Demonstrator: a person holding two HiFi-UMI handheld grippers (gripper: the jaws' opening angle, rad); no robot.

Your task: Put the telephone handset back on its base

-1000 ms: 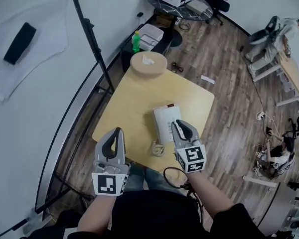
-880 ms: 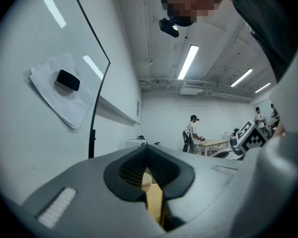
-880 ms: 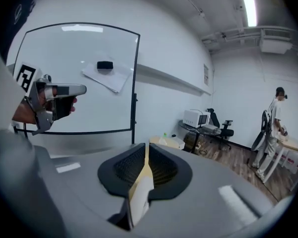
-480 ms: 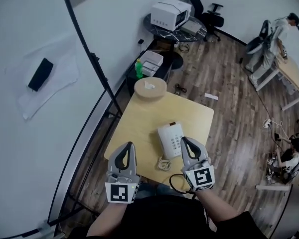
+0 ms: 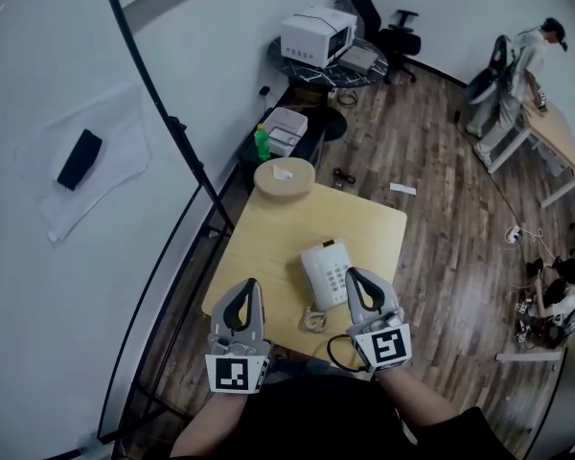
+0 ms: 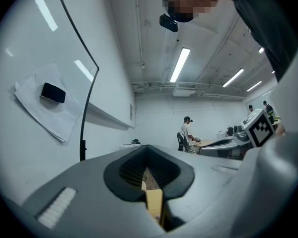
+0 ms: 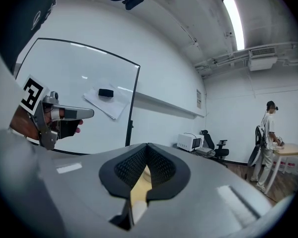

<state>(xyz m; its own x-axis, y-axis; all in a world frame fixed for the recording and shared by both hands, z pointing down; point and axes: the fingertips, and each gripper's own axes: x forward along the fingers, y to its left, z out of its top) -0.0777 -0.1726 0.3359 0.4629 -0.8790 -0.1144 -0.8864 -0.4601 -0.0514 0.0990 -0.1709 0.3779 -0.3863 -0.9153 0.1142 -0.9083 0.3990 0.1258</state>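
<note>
I find the fingers closed and empty on the left gripper (image 5: 248, 286) and right gripper (image 5: 354, 276). Both are over the tabletop's (image 5: 273, 223) near edge. The telephone (image 5: 326, 270) lies on it, beside the right gripper.

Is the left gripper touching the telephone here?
Apart. The head view shows the left gripper held off to the left of the telephone, with bare table and the coiled cord between them.

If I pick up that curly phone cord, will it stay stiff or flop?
Probably floppy and springy: the cord lies in a loose coiled heap near the front edge of the table. Lifted, it would likely stretch and sag, and may tug the telephone it seems attached to.
</note>
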